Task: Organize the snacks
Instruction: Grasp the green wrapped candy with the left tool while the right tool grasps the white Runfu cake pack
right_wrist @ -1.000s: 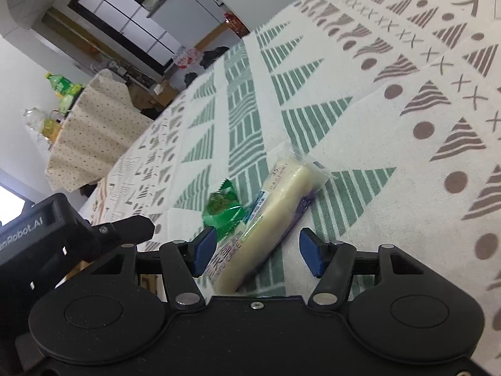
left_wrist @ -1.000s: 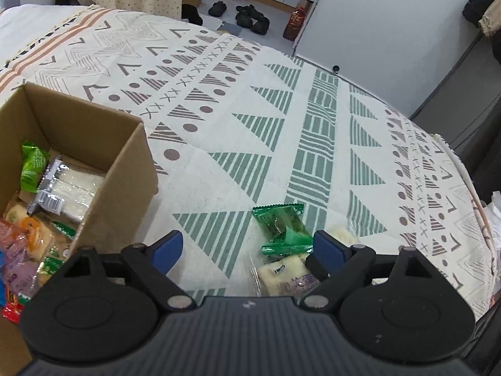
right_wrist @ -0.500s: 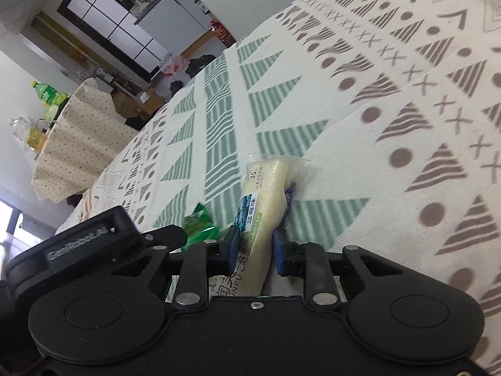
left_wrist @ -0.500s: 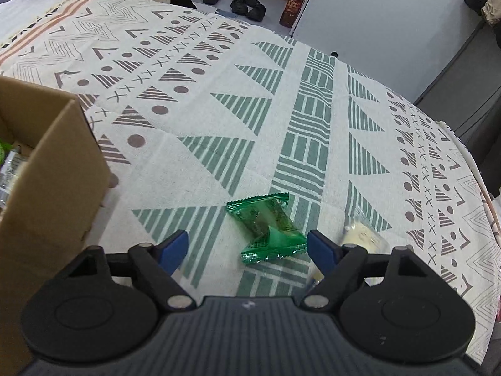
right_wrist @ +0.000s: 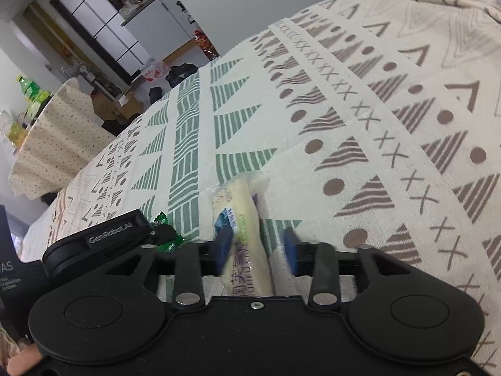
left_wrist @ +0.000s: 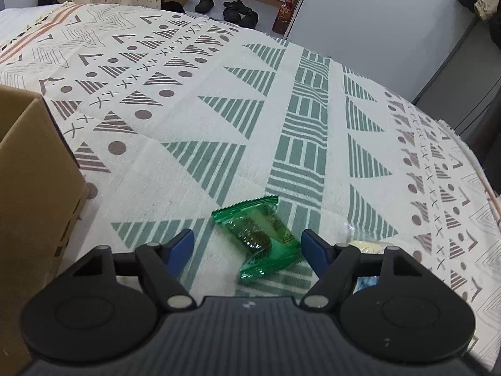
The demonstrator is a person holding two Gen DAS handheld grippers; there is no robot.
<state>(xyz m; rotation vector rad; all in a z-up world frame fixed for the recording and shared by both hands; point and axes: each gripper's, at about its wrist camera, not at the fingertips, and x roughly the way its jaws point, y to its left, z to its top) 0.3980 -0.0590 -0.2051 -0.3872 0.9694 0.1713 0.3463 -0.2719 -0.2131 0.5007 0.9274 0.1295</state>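
Note:
A green snack packet (left_wrist: 260,238) lies on the patterned cloth (left_wrist: 219,109). It sits between the fingers of my left gripper (left_wrist: 249,246), nearer the right pad. The jaws are closing and neither pad presses on it. A cardboard box (left_wrist: 31,172) stands at the left edge, its inside hidden. In the right wrist view a long pale snack packet (right_wrist: 241,216) lies lengthwise between the fingers of my right gripper (right_wrist: 256,246). Its jaws are opening: the left pad is at the wrapper, the right pad stands apart. The green packet (right_wrist: 170,241) peeks out to the left.
The same pale packet (left_wrist: 369,246) shows behind the left gripper's right finger. The cloth's edge (left_wrist: 454,131) drops off at the right. Shoes (left_wrist: 238,12) and a red bottle (left_wrist: 286,15) stand on the floor beyond. A table with dotted cloth (right_wrist: 56,144) stands at the far left.
The left gripper moved right and down from the box to the green packet, and its jaws narrowed. The right gripper shut on the pale packet, then its jaws parted again.

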